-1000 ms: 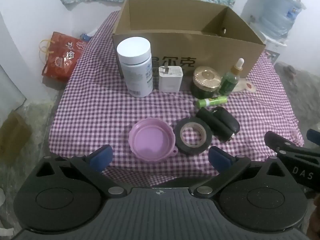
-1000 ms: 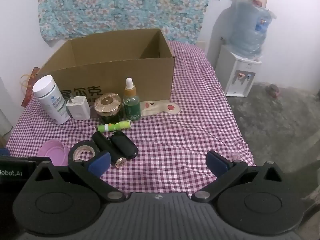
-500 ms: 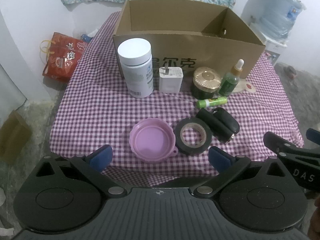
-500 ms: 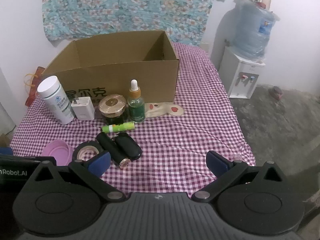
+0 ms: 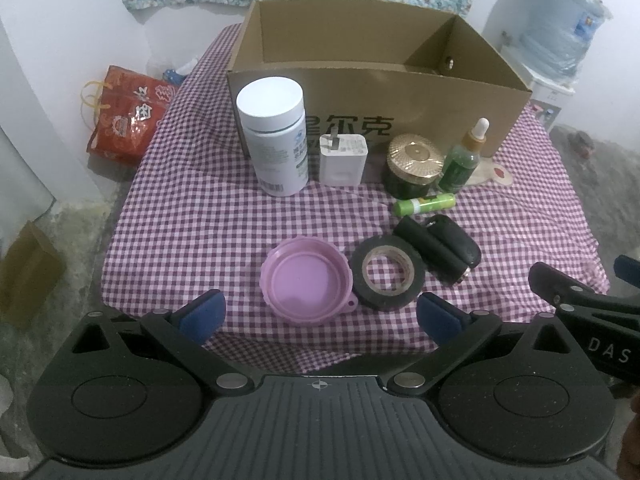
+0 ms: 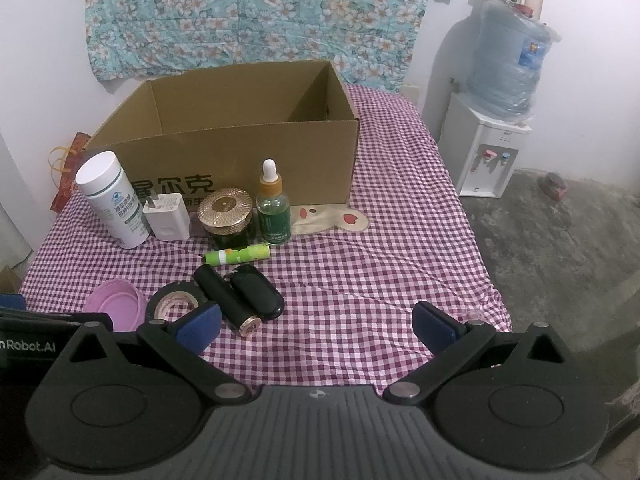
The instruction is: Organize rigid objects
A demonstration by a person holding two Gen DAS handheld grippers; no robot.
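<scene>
An open cardboard box (image 5: 400, 76) (image 6: 248, 152) stands at the back of the checked table. In front of it stand a white bottle (image 5: 274, 136) (image 6: 110, 200), a white charger (image 5: 343, 158) (image 6: 167, 216), a gold-lidded jar (image 5: 414, 164) (image 6: 227, 218) and a green dropper bottle (image 5: 464, 158) (image 6: 273, 210). Nearer lie a green stick (image 5: 424, 204) (image 6: 237, 255), a black tube (image 5: 430, 250) (image 6: 226, 300), a black key fob (image 5: 456, 240) (image 6: 256, 292), a tape roll (image 5: 389, 272) (image 6: 176, 306) and a pink lid (image 5: 306, 280) (image 6: 116, 308). My left gripper (image 5: 318, 314) is open just short of the lid. My right gripper (image 6: 316, 326) is open over bare cloth, right of the tube.
A flat cartoon-face pad (image 6: 332, 218) lies by the box's right corner. A red bag (image 5: 124, 116) sits on the floor at left. A water dispenser (image 6: 496, 120) stands at right. The table's near edge (image 5: 320, 354) is close below the grippers.
Both views have shifted slightly, with the objects sitting a little farther up and right in the right wrist view. Nothing on the table has moved; both grippers stay open.
</scene>
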